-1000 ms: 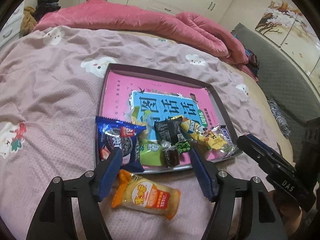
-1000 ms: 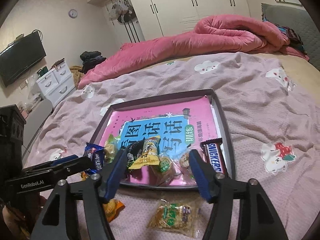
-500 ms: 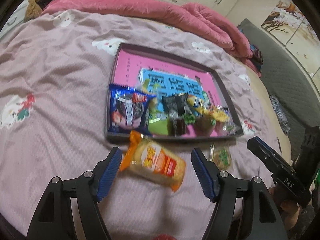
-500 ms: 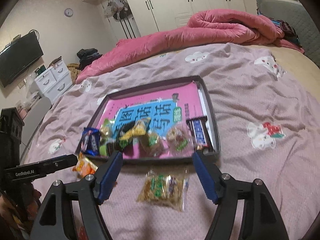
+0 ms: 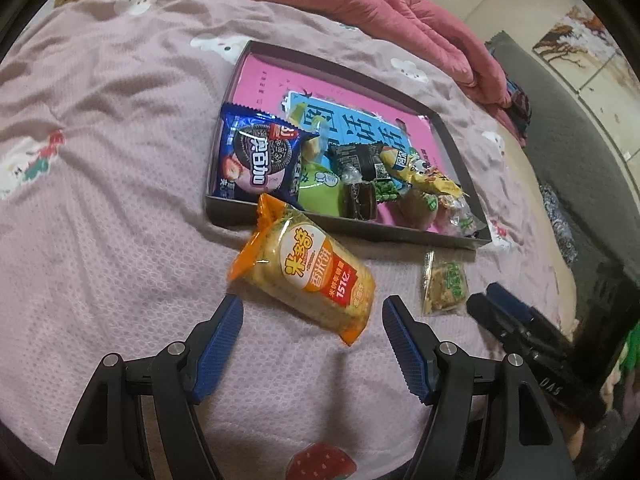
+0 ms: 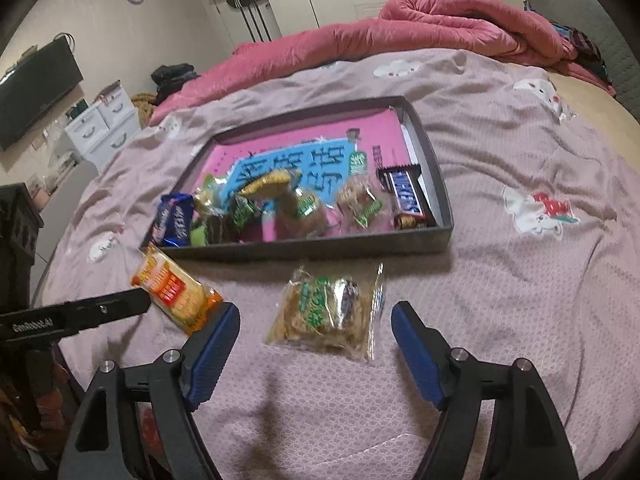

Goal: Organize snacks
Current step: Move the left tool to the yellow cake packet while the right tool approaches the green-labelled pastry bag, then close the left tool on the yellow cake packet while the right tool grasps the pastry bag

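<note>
Right gripper (image 6: 314,320) opening, blurred clear packet (image 6: 330,314) ahead — print unreadable

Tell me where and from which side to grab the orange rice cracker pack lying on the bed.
Grip the orange rice cracker pack across its plump middle, coming down from above with the left gripper, which hovers open at its near end. The pack lies flat and slanted on the bedspread, so turning the gripper square to its long sides probably helps; the crimped ends look floppy.
</note>
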A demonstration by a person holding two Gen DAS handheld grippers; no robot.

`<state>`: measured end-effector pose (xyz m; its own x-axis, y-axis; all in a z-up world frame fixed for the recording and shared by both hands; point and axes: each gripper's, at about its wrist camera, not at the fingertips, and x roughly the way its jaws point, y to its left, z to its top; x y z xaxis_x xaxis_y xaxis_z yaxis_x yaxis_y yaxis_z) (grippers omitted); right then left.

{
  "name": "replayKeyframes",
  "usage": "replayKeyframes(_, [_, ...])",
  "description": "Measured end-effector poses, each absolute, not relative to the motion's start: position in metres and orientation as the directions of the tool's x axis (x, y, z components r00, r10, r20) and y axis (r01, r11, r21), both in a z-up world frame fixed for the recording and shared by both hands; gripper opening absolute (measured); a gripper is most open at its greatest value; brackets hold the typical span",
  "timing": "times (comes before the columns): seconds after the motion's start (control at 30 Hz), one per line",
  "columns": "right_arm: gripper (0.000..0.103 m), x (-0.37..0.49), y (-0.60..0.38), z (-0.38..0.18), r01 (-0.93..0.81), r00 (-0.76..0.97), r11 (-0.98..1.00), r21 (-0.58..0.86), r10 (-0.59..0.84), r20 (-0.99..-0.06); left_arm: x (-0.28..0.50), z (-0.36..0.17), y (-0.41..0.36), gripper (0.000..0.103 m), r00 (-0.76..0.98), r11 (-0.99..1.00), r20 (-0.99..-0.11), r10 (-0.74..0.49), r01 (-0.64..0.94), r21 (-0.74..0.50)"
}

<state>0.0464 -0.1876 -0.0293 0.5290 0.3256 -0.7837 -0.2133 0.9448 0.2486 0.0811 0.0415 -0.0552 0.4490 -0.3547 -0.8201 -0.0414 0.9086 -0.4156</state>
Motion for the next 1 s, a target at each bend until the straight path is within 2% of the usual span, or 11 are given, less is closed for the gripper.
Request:
replayKeyframes(0.13, [0.087, 0.049, -0.186, -0.037, -0.199, 0.522, 0.951, 0.238, 0.308, -0.795, 0.086, -0.062, 0.041, 0.074, 0.448, 0.898, -0.814, -0.369, -0.052, -0.436])
replayKeyframes(0.67, [0.087, 0.06, -0.16, -0.063, -0.213, 0.499, 0.962, 0.171, 0.258, -0.827, 0.103, -0.075, 0.021, 0.074, 0.458, 0.881, -0.791, -0.405, -0.036, -0.472])
replayKeyframes(0.93, [0.069, 0.06, -0.16, -0.067, -0.225, 0.507, 0.961, 0.162, 0.258, -0.822, 0.107, -0.077, 0.015, 0.071, 0.473, 0.884, -0.787, -0.395, -0.038, -0.467])
replayKeyframes(1.0, [0.065, 0.06, -0.16, -0.066, -0.232, 0.512, 0.959, 0.161, 0.261, -0.818, 0.108, -0.078, 0.013, 0.063, 0.473, 0.889, -0.792, -0.386, -0.041, -0.457])
